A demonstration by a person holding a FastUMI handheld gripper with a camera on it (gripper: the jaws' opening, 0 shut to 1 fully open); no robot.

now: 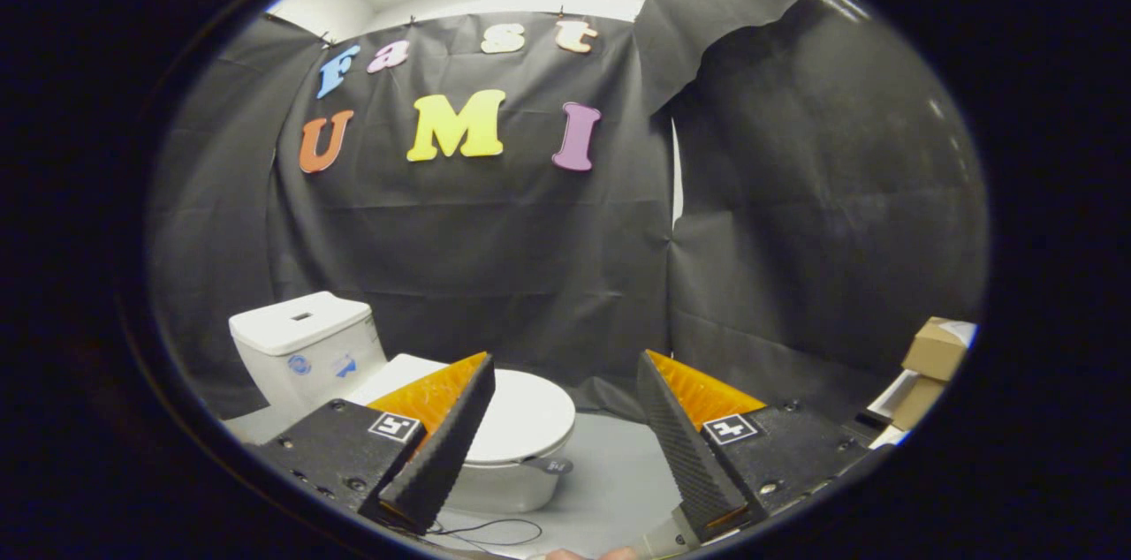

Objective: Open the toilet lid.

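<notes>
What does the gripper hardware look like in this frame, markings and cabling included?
The gripper has two wedge-shaped fingers with finely ribbed inner pads, mounted on dark, screw-studded blocks. Each block carries a small square black-and-white fiducial tag. A thin dark cable loops below the fingers. The fingers stand open, with nothing between them.

A grey floor (618, 463) is seen beyond the tongs (565, 445), whose fingers are spread wide, touching nothing. A white toilet (495, 472), lid shut, is set on it, boxes (928, 366) are stacked well apart, and a thin cord (495, 529) is laid near the toilet.
</notes>
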